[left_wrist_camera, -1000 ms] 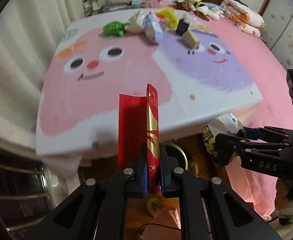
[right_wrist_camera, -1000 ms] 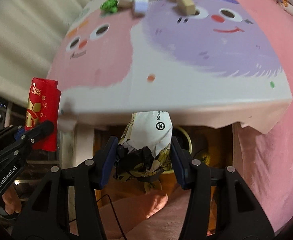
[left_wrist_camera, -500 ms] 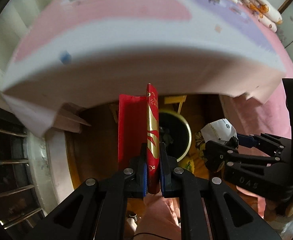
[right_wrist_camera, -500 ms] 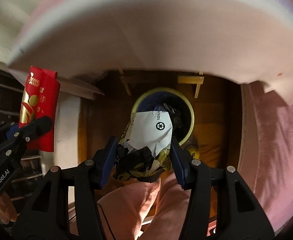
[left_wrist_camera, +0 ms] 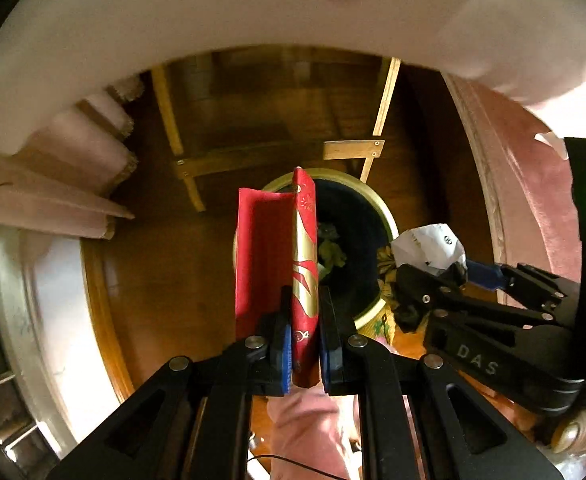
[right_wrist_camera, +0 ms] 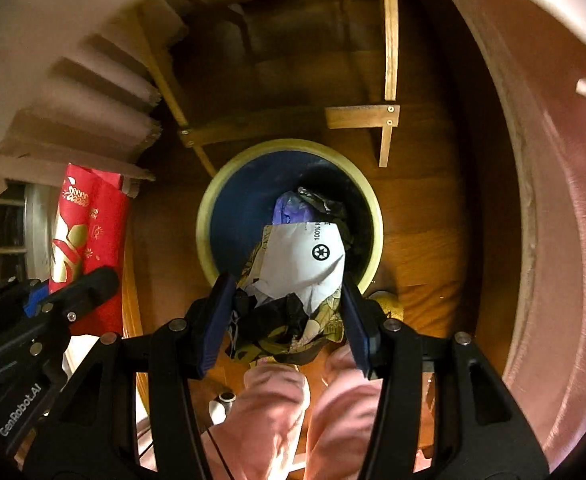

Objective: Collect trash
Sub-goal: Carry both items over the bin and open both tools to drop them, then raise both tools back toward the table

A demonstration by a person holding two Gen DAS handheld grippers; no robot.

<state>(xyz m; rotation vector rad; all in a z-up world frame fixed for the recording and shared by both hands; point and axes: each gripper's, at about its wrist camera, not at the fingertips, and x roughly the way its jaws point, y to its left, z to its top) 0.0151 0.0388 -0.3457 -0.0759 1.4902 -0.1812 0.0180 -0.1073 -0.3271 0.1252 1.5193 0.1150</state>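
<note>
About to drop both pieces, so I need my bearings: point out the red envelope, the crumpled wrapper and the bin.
red envelope (left_wrist_camera: 305,264): left wrist view, on its gold-printed face.
crumpled wrapper (right_wrist_camera: 305,264): right wrist view, on its white panel by the recycling mark.
bin (right_wrist_camera: 213,200): right wrist view, on its pale rim, left side.

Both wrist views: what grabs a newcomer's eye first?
The red packet with gold print, pinched upright in the left tongs, fills the centre of the left view. In the right view, the crumpled white wrapper with a recycling mark sits clamped in the right tongs, right over the bin. That yellow-rimmed, dark-lined bin stands on the wooden floor and already holds some trash.
</note>
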